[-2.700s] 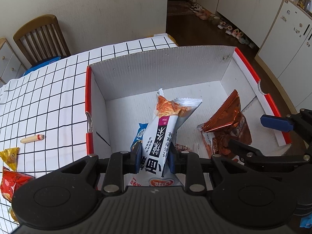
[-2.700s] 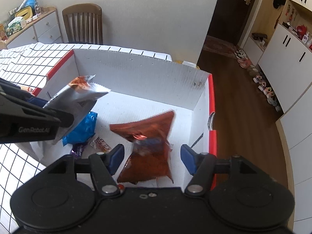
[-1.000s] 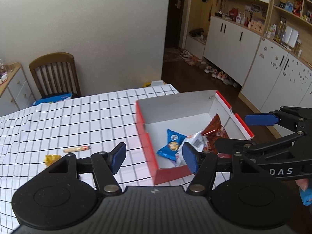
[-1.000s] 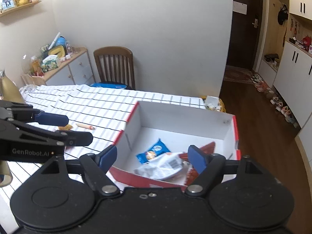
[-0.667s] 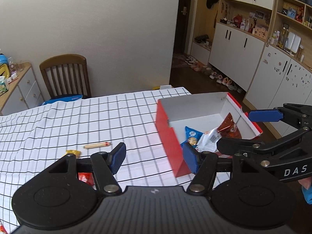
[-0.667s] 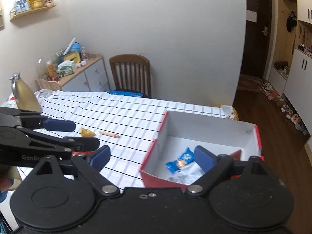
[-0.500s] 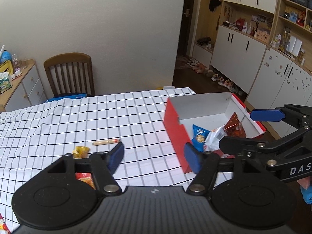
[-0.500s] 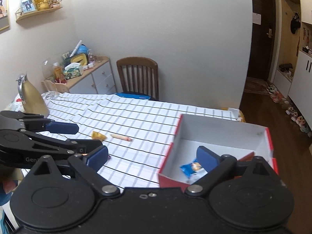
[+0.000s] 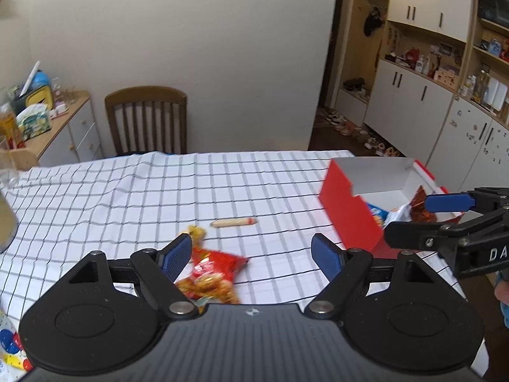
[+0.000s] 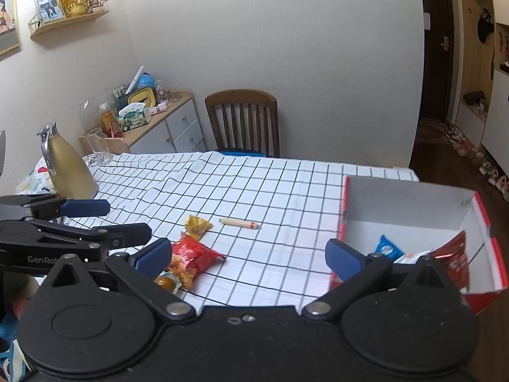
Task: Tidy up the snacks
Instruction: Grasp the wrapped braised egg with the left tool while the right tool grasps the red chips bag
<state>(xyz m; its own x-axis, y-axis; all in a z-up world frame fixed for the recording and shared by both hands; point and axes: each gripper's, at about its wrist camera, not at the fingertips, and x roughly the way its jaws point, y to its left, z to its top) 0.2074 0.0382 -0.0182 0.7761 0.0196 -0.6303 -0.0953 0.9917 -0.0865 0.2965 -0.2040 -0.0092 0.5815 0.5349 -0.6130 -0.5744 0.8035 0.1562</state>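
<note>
Both jaws are opening with nothing between them: the left hand-held gripper (image 9: 253, 252) above the red snack bag (image 9: 212, 270), the right hand-held gripper (image 10: 248, 256) beside the box (image 10: 410, 200).

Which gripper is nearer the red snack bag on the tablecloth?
Left. The left gripper, opening, is over the red snack bag; the right gripper, also opening, sits toward the box.

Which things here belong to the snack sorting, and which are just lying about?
Part of the job:
- red cardboard box with white inside, already holding packets
- red crinkly snack bag
- small yellow snack packet
- tan sausage stick
- left gripper and right gripper, both empty, jaws opening

Just lying about:
- gold metal jug
- clear drinking glass
- brown wooden chair
</note>
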